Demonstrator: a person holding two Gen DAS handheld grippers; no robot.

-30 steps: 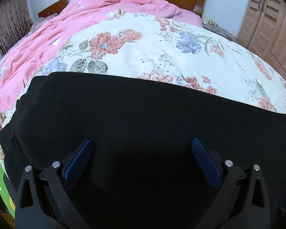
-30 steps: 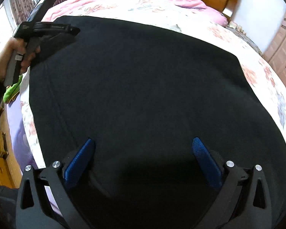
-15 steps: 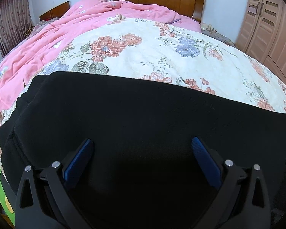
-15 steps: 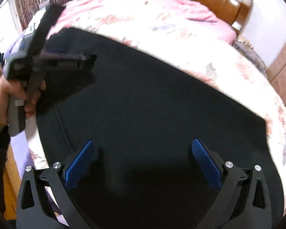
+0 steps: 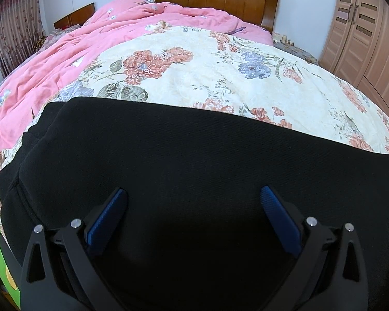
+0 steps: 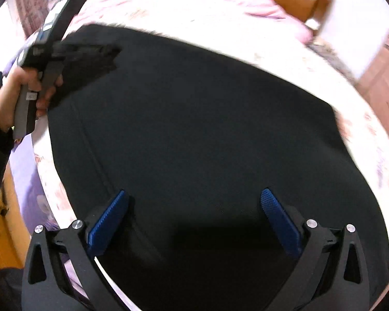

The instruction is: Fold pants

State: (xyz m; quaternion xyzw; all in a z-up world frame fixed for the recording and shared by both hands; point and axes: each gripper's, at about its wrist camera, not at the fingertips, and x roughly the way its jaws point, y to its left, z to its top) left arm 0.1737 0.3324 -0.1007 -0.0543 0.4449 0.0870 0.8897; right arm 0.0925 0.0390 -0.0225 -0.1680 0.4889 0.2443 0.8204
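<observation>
While my left gripper and right gripper both hang spread wide, the black ribbed pants lie flat just under their blue pads, on a floral quilt; beyond, a rumpled pink blanket.

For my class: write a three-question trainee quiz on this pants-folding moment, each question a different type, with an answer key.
1. True or false: the left tongs are clamped shut on the black pants.
2. Multiple choice: the pants lie on (A) a wooden floor, (B) a floral bedspread, (C) a chair.
3. Fill in: in the right wrist view, the right tongs stand ____ above the pants, while a hand grips the other tool's handle.

Key: 1 false, they are open; 2 B; 3 open.
</observation>
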